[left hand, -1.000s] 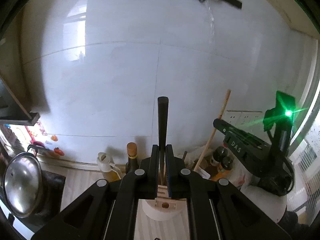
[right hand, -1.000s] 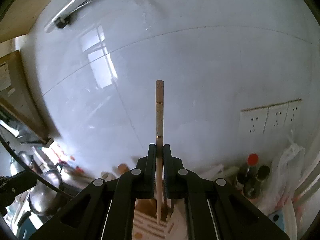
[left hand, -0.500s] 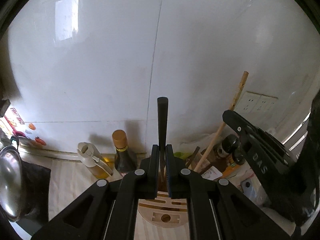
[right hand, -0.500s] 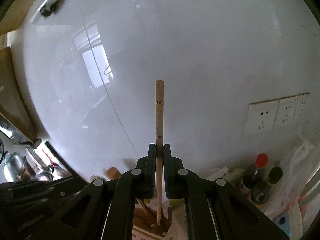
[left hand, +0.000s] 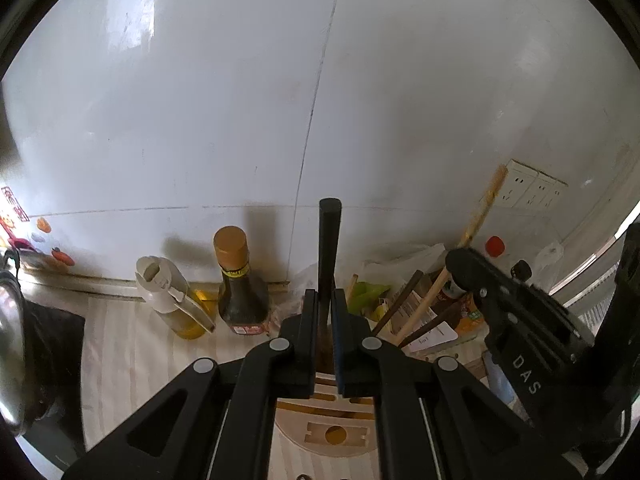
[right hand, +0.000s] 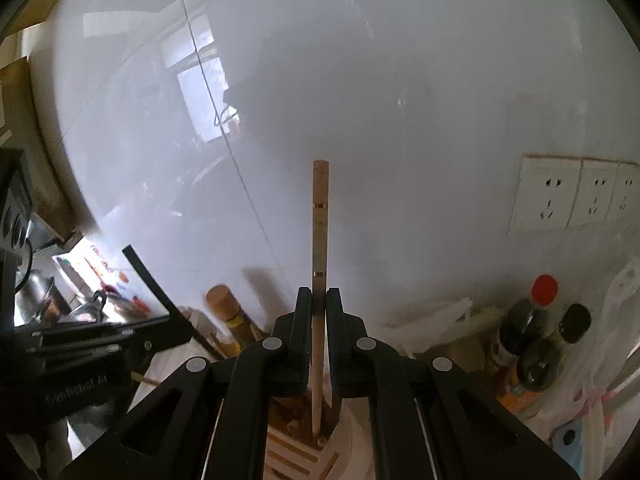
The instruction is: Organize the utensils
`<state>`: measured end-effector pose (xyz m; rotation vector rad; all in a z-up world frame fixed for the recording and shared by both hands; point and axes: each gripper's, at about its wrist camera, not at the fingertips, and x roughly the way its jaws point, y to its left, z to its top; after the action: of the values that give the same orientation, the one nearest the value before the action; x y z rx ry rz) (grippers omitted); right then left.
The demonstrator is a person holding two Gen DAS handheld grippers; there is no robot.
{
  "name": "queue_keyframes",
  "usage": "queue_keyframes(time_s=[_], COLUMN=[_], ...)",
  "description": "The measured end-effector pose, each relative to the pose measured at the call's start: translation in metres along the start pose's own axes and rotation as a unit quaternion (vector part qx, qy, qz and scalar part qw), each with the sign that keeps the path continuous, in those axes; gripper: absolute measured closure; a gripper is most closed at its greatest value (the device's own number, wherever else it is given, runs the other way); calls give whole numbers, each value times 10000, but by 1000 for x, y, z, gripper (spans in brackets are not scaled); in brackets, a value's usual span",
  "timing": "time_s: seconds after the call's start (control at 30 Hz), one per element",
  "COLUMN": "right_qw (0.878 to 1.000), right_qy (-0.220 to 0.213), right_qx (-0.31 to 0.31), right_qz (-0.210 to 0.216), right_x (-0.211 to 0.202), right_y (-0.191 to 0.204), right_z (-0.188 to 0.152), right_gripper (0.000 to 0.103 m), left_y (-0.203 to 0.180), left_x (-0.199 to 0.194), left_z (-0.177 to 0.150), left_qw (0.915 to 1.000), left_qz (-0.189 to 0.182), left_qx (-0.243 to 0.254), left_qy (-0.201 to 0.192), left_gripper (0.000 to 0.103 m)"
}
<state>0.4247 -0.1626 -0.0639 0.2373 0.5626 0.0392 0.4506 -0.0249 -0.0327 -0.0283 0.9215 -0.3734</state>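
My left gripper (left hand: 324, 296) is shut on a black-handled utensil (left hand: 329, 240) that stands upright, its lower end going down into the slotted wooden utensil holder (left hand: 334, 432) below. My right gripper (right hand: 319, 296) is shut on a light wooden chopstick (right hand: 320, 216), also upright, with its tip at the holder (right hand: 304, 452). In the left wrist view the right gripper (left hand: 520, 344) and its chopstick (left hand: 476, 224) show at the right, next to dark chopsticks (left hand: 400, 300) standing in the holder. In the right wrist view the left gripper (right hand: 80, 360) shows at the left.
Against the white tiled wall stand an oil dispenser (left hand: 172, 300) and a dark sauce bottle (left hand: 238, 284). At the right are more sauce bottles (right hand: 528, 328), plastic bags and wall sockets (right hand: 576, 200). A steel pot lid (left hand: 8, 352) sits at the far left.
Both grippers have come lower and closer to the holder, carrying their utensils down into it. Both have stayed shut.
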Motion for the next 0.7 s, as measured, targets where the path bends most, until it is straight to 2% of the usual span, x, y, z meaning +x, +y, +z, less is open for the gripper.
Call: queue_keyframes(time_s=[0.13, 0.23, 0.3, 0.37, 0.43, 0.5, 0.57, 0.63, 0.7], right_qw=[9998, 9996, 9996, 9996, 9996, 9997, 9998, 9998, 9994], right_qy=[181, 225, 220, 186, 157, 137, 65, 12, -7], right_qx=[49, 69, 92, 129, 166, 202, 189, 162, 77], right_qz=[100, 144, 143, 153, 144, 100, 44, -109, -352], right_x=[2, -1, -6, -13, -19, -28, -39, -49, -58], right_y=[-4, -5, -6, -6, -8, -9, -9, -9, -7], right_z=[-6, -8, -10, -9, -8, -8, -8, -10, -16], right_gripper=[95, 93, 87, 73, 70, 65, 43, 30, 21], left_y=[2, 4, 4, 5, 5, 6, 8, 7, 7], left_x=[-2, -7, -13, -22, -32, -40, -45, -49, -54], left_z=[-1, -1, 0, 1, 0, -1, -6, -15, -25], left_qw=[10000, 9998, 9995, 9987, 9973, 9958, 9943, 9923, 9900], left_qz=[42, 148, 265, 436, 586, 754, 901, 1056, 1194], left_qx=[-78, -116, -144, -173, -173, -140, -125, -73, -14], left_qy=[1, -50, -109, -211, -408, -509, -556, -647, -748], left_gripper=[98, 92, 80, 44, 29, 25, 10, 2, 0])
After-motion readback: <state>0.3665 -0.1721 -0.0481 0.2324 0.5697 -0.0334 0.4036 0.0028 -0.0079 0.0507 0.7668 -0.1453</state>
